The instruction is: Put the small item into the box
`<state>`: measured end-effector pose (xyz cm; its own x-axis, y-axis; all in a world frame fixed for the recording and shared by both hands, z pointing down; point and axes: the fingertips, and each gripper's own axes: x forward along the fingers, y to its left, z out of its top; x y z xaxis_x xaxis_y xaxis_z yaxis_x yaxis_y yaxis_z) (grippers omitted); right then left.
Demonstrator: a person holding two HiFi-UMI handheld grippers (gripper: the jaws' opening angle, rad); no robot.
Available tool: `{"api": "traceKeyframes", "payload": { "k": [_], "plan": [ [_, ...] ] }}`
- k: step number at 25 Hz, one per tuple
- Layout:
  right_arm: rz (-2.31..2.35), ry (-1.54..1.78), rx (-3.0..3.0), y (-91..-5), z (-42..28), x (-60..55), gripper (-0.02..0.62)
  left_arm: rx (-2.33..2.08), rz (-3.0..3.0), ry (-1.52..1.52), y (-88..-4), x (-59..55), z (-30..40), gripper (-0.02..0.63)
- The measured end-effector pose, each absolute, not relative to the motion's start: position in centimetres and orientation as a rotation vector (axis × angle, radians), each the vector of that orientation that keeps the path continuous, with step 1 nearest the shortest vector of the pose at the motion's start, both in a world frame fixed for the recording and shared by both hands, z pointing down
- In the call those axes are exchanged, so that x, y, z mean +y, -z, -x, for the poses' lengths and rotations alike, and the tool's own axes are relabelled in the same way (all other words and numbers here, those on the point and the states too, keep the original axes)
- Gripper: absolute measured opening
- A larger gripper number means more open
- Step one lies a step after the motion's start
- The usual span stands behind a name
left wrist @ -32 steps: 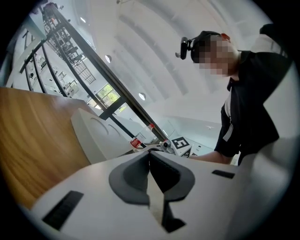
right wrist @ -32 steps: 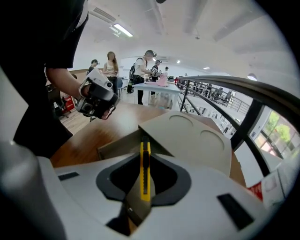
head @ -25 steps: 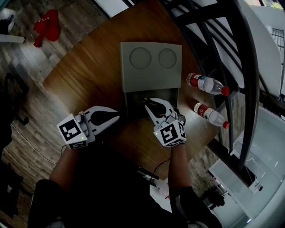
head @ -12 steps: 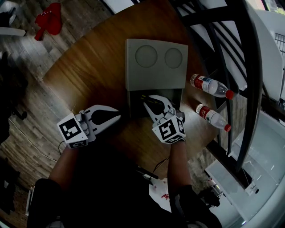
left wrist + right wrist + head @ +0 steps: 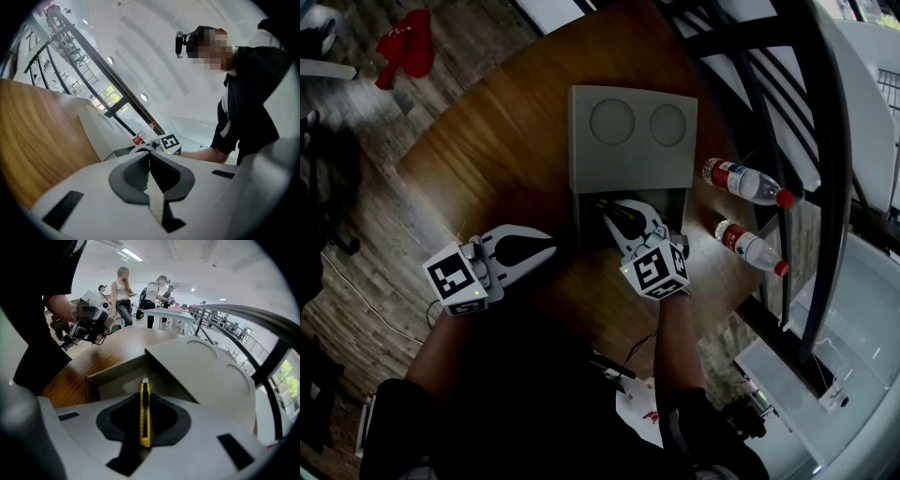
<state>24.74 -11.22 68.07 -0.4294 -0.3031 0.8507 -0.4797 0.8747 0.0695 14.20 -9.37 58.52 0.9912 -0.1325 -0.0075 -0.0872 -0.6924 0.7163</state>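
1. While the right gripper [image 5: 621,214] reaches over the uncovered near end of the box [image 5: 577,217], its jaws are clamped on the small item. This is a yellow utility knife [image 5: 145,413], gripped by its flat sides with its tip pointing forward into the opening.
2. Box: grey, standing at the middle of the table [image 5: 487,150]. Its lid [image 5: 633,141], marked with two circles, covers the far part. In the right gripper view the lid's near edge appears raised above the opening.
3. Knife position: in the head view it lies within the box's near walls, above the interior. No view shows whether its tip touches the box floor.
4. Left gripper [image 5: 546,247]: jaws pressed together with nothing between them. It sits well apart from the box, toward the table's near left edge, and takes no part in this step.
5. Two plastic bottles [image 5: 741,178] lie by the table's right edge, apart from the box.
6. Step in hand, as a judgement: placement. The knife has been brought to the opening, but the release is not yet done.
7. Next move, as a judgement: lower the knife close to the box floor, keeping it clear of the lid's near edge. Then part the jaws enough to free it and draw the gripper back toward the table's near edge without dragging the knife out.
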Motion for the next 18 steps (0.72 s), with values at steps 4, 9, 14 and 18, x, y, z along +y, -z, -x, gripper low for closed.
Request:
{"api": "traceKeyframes", "payload": {
  "k": [4, 9, 14, 18],
  "plan": [
    [-0.583, -0.253, -2.051, -68.2, -24.9, -11.5, 0.075, -0.164, -2.339, 0.080, -58.6, -9.7, -13.7, 0.017],
    [-0.600, -0.353, -2.090, -68.6, -25.2, -11.2, 0.075, -0.144, -2.346, 0.077, -58.3, -9.3, -13.5, 0.017],
    [-0.626, -0.439, -2.148, -68.3, -24.8, -10.8, 0.114, -0.118, -2.362, 0.076, -57.2, -9.6, -13.0, 0.017],
    [-0.684, -0.426, -2.128, -66.6, -24.6, -11.0, 0.117, -0.098, -2.388, 0.058, -56.1, -10.7, -12.2, 0.017]
  ]
}}
